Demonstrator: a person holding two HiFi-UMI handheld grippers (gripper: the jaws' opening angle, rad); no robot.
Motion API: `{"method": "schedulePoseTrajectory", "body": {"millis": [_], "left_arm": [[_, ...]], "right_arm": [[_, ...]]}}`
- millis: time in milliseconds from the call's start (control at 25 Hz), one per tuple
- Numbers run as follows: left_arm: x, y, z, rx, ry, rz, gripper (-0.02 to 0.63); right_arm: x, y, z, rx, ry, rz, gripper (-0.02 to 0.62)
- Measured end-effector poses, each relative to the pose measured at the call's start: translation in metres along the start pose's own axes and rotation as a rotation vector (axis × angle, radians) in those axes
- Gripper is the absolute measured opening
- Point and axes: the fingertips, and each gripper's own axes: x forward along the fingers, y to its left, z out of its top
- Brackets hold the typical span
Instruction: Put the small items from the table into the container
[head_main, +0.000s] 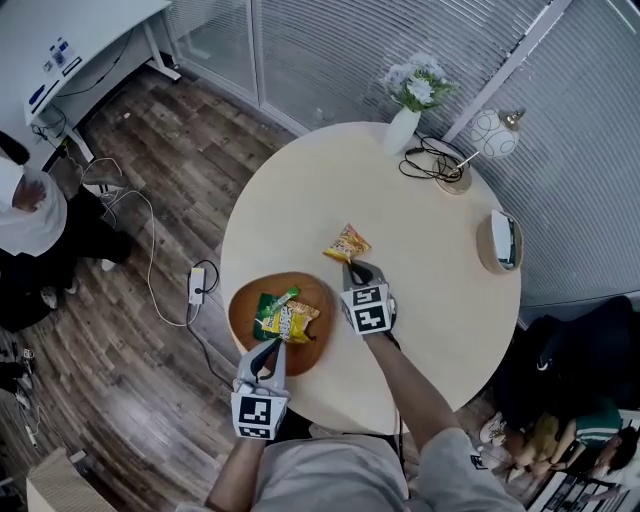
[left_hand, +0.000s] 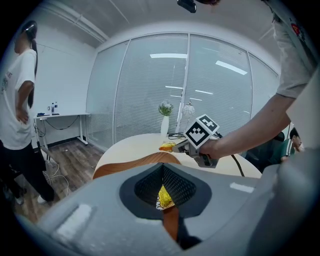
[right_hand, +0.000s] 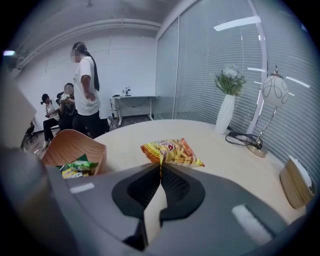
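Note:
An orange-yellow snack packet (head_main: 347, 243) (right_hand: 172, 151) hangs just above the round table (head_main: 430, 290), pinched at its near edge by my right gripper (head_main: 352, 268) (right_hand: 160, 167), which is shut on it. A wooden bowl (head_main: 240, 300) (left_hand: 135, 162) (right_hand: 70, 142) sits at the table's near-left edge. It holds a green packet (head_main: 272, 302) and a yellow packet (head_main: 290, 322) (left_hand: 164, 197). My left gripper (head_main: 270, 350) (left_hand: 164, 187) is at the bowl's near rim, and the brown rim shows in the narrow slit between its jaws.
A white vase with flowers (head_main: 405, 125), a round lamp (head_main: 493, 133) and black cables (head_main: 430, 160) stand at the table's far side. A wooden dish with a white object (head_main: 500, 242) lies at the right edge. A person (head_main: 30, 210) stands at far left.

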Motion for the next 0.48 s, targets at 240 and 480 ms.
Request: {"method": "schedulePoseTrajectory", "body": {"millis": [240, 480], "left_arm": [[-0.008, -0.002, 0.006, 0.002, -0.02, -0.004, -0.003], [-0.016, 0.009, 0.016, 0.004, -0.051, 0.032, -0.003]], "right_arm": [[-0.042, 0.019, 0.038, -0.095, -0.098, 0.031, 0.005], [-0.082, 0.052, 0.057, -0.216, -0.177, 0.082, 0.005]]}}
